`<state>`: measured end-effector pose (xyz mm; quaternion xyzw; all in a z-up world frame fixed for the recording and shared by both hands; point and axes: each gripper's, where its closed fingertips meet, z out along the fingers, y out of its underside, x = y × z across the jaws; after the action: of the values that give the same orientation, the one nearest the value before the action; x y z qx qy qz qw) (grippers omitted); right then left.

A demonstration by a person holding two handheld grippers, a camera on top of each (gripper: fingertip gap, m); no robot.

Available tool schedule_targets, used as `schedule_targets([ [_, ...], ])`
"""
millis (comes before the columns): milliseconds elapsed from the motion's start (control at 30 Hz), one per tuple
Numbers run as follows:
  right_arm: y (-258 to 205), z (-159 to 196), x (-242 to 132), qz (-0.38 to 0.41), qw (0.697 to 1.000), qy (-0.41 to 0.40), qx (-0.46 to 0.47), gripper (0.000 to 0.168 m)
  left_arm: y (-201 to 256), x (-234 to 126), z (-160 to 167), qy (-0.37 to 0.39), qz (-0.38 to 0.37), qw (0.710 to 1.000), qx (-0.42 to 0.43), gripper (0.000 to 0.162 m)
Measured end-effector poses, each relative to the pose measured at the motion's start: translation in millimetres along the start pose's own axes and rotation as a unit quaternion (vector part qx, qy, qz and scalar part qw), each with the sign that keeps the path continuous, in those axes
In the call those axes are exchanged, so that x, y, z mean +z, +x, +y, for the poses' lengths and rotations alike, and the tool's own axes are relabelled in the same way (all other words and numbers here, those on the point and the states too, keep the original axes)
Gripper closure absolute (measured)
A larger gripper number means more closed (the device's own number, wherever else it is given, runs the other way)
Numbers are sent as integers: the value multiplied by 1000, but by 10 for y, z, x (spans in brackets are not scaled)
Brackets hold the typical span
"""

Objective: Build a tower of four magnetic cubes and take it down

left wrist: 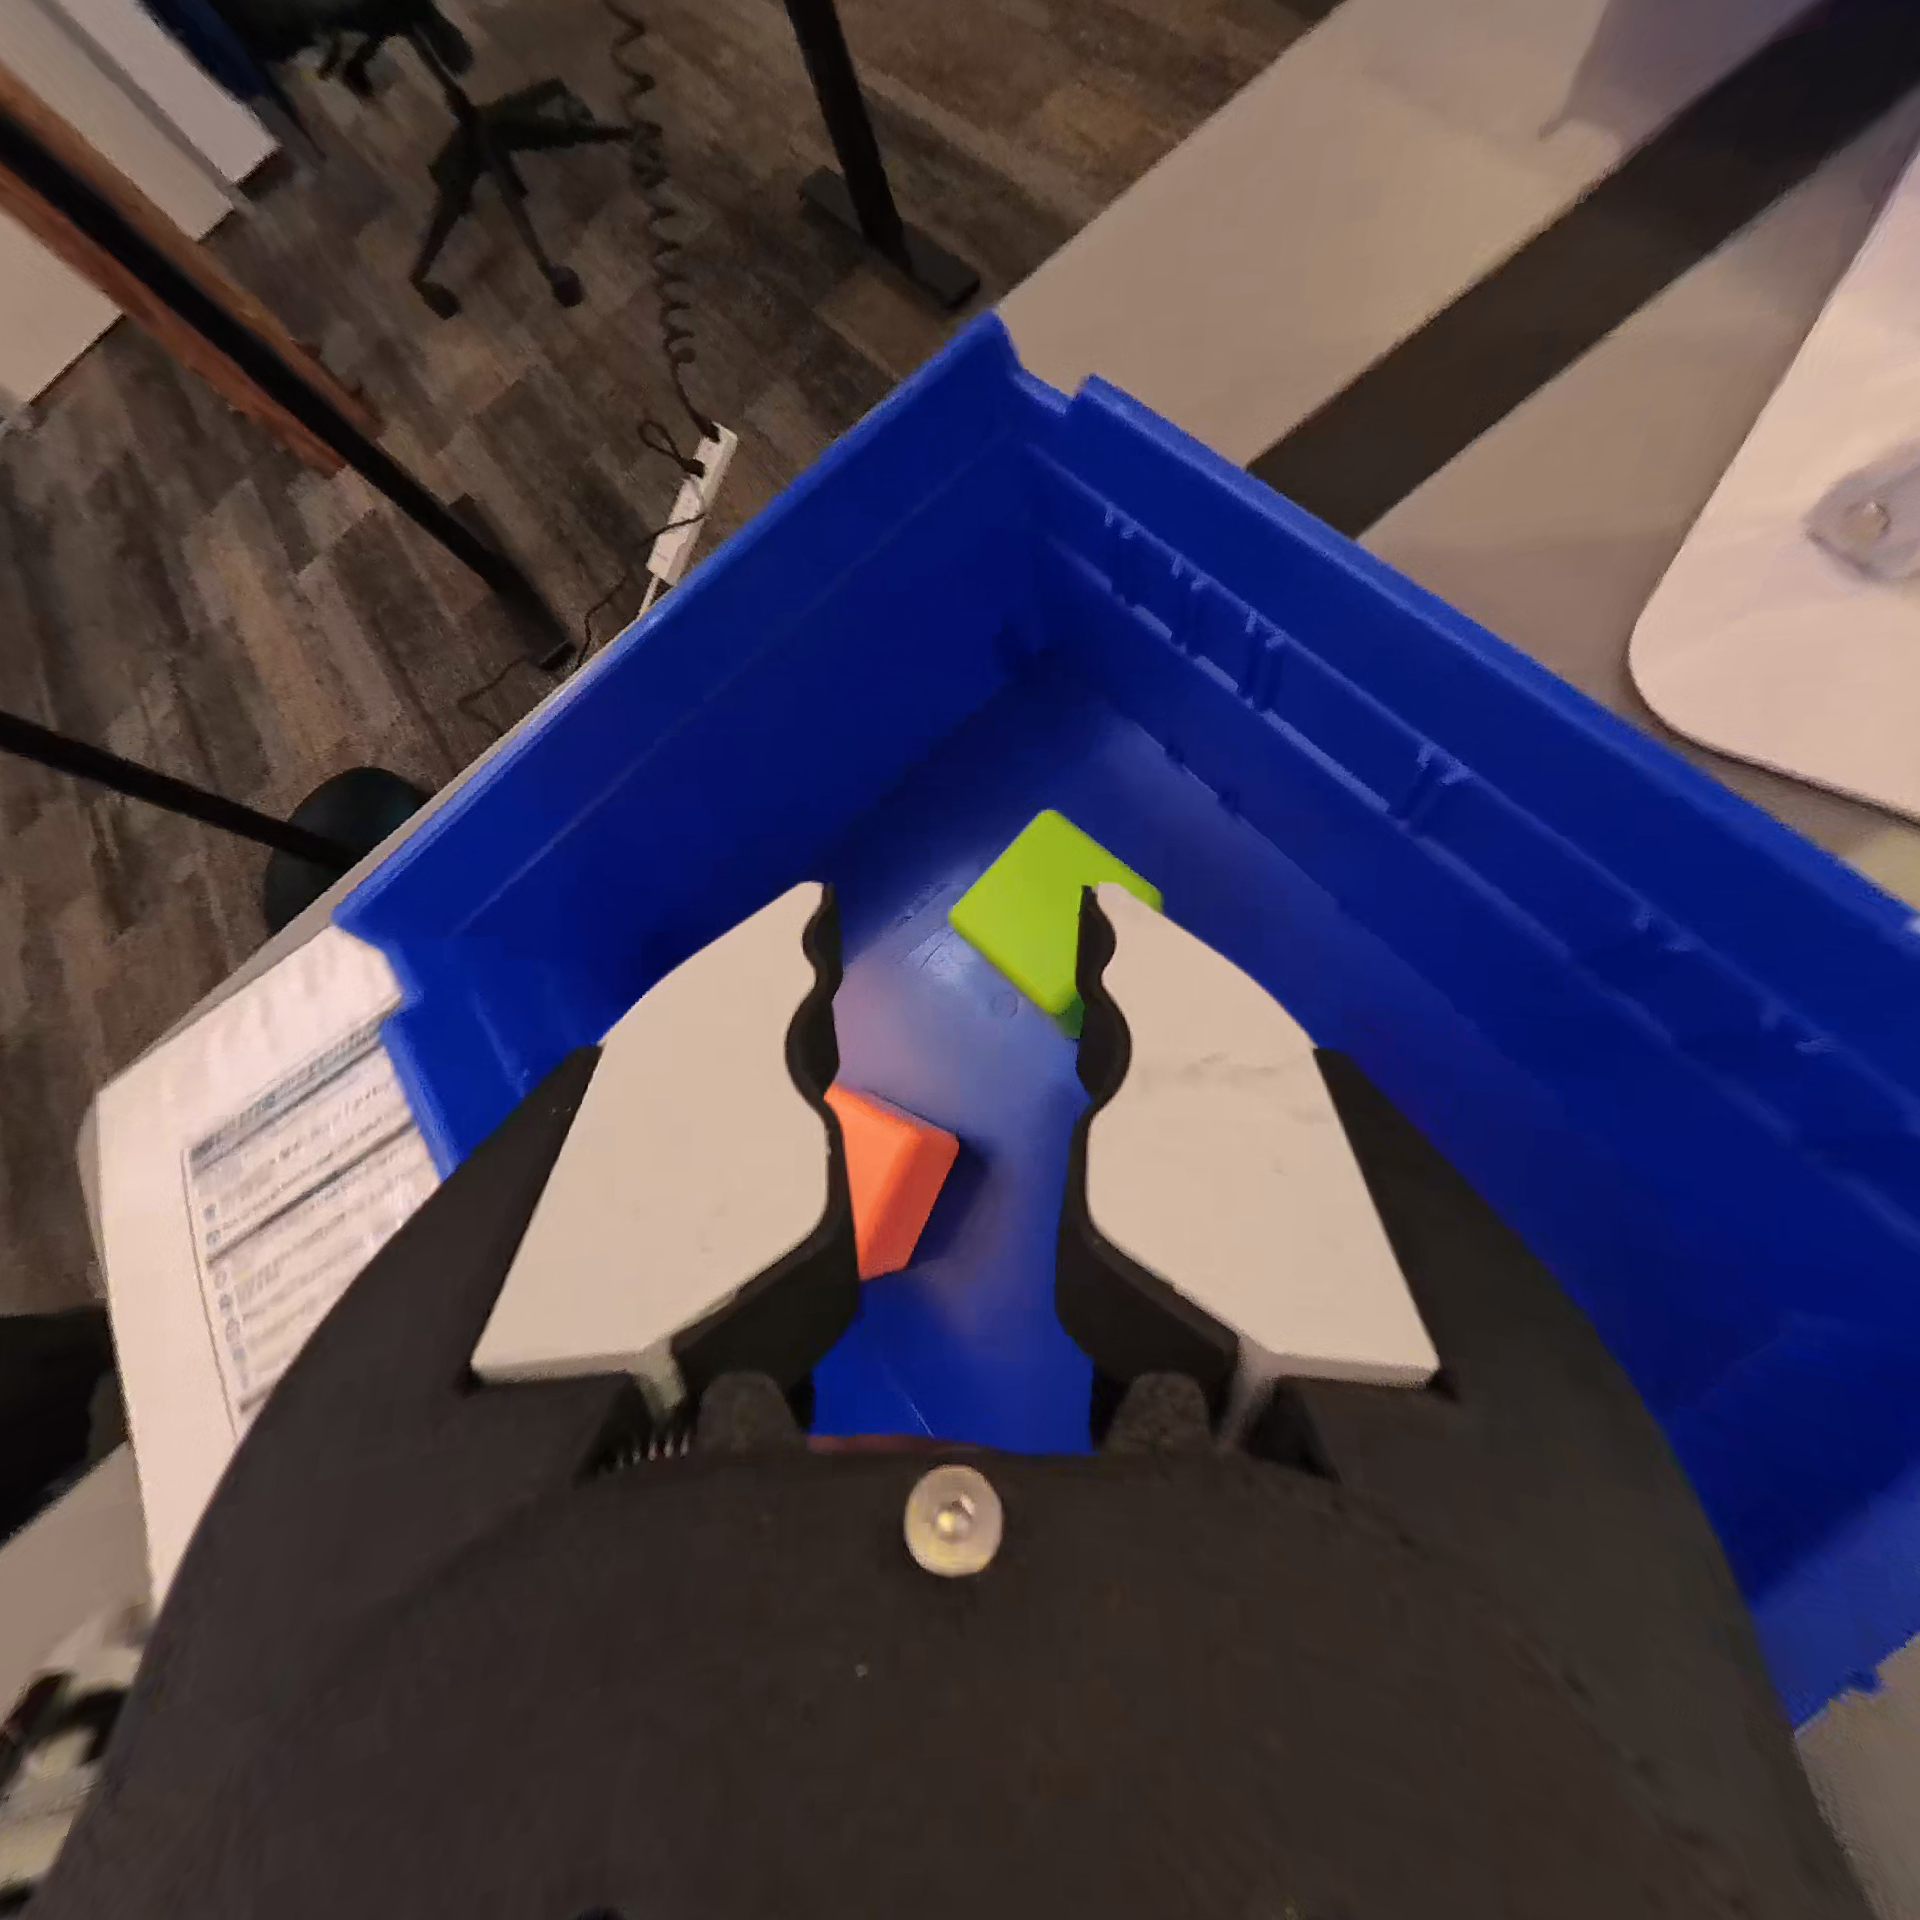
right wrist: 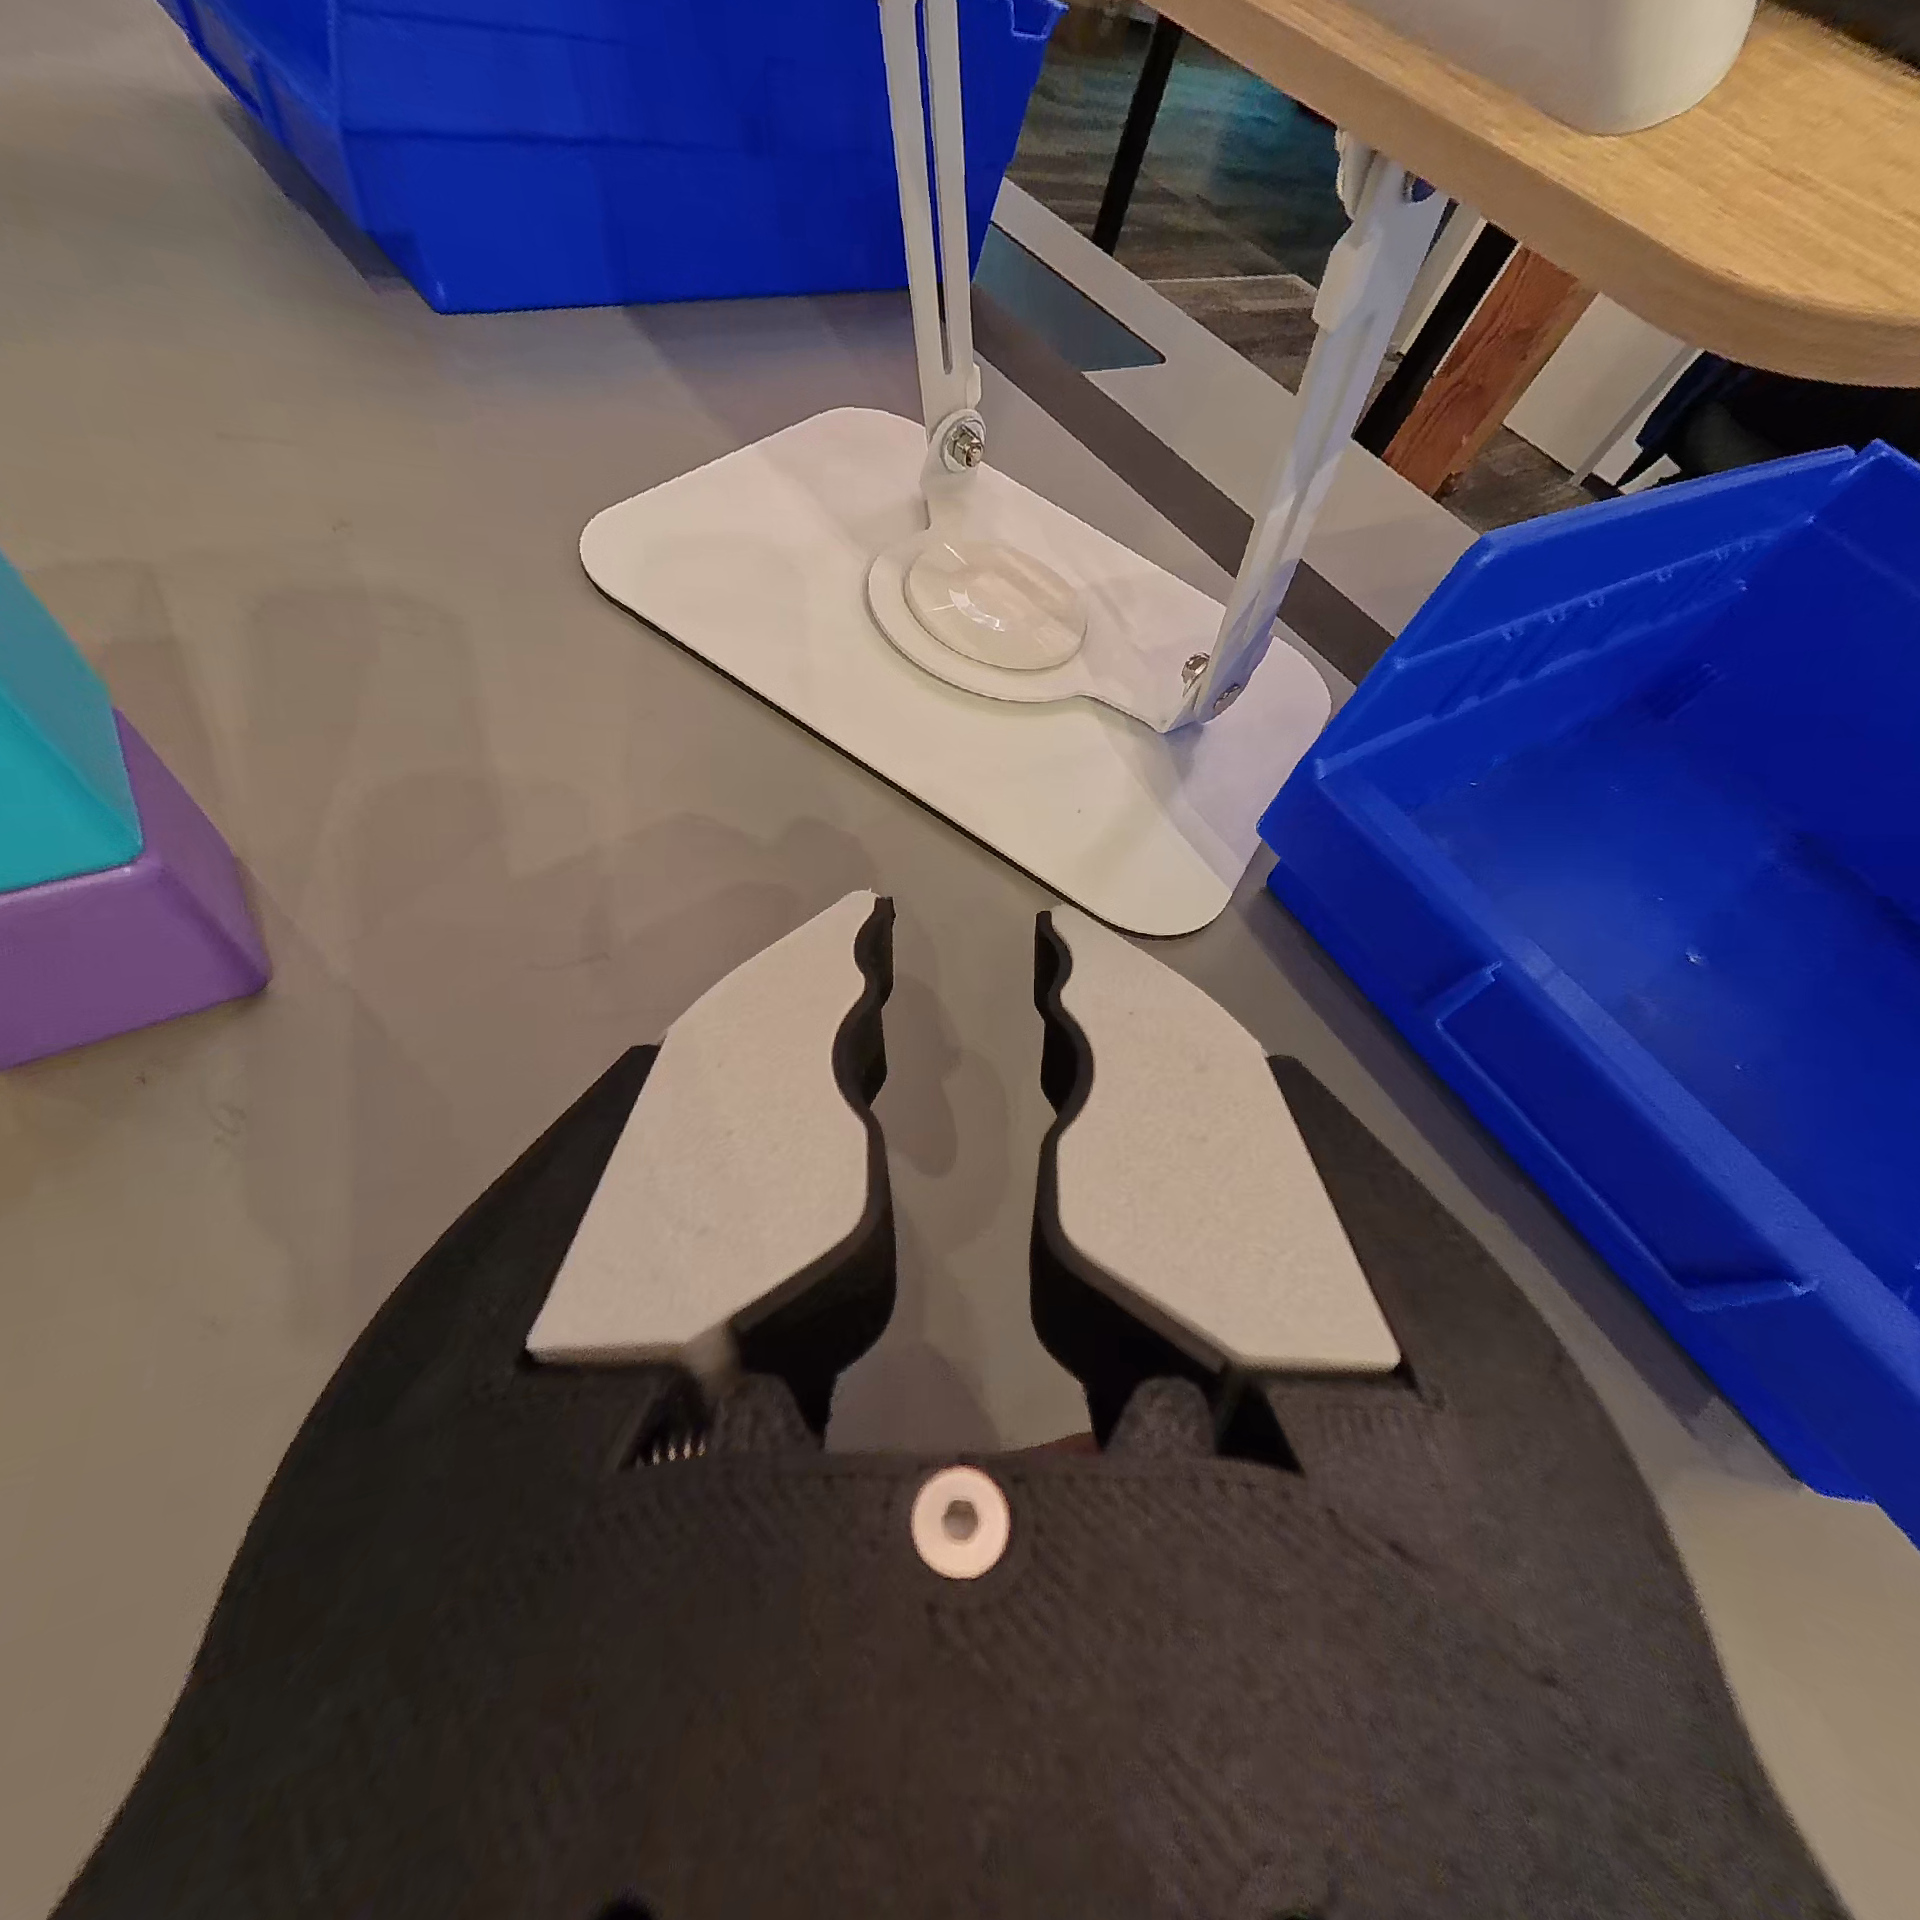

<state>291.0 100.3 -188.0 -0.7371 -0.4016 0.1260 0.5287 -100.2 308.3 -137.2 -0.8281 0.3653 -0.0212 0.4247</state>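
Hovering over a blue bin point(left wrist: 727, 748), the left gripper point(left wrist: 951, 914) had its fingers spread with nothing between them.
In the left wrist view a green cube point(left wrist: 1044, 909) and an orange cube point(left wrist: 894, 1174) lay apart on the bin floor, the orange one partly hidden by the left finger. In the right wrist view the right gripper point(right wrist: 956, 920) was parted and empty above the grey table point(right wrist: 416, 727), with a teal cube point(right wrist: 52, 758) stacked on a purple cube point(right wrist: 135, 935) at the left edge, a white stand base point(right wrist: 790, 623) ahead, and another blue bin point(right wrist: 1621, 883) on the right.
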Motion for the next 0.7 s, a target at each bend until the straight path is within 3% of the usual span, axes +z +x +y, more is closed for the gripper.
schedule_targets([
  [33,-4,2,3,-1,1000,-1,-1,142,53,49,2,-8,16,1000,26,121],
  [233,-15,6,6,-2,1000,-3,-5,142,245,333,195,-115,81,975,173,115],
  [467,-21,7,7,-5,1000,-3,-4,142,343,543,293,-135,162,960,184,96],
  [700,-32,13,14,-10,1000,-6,-4,141,386,729,445,-162,195,951,179,97],
])
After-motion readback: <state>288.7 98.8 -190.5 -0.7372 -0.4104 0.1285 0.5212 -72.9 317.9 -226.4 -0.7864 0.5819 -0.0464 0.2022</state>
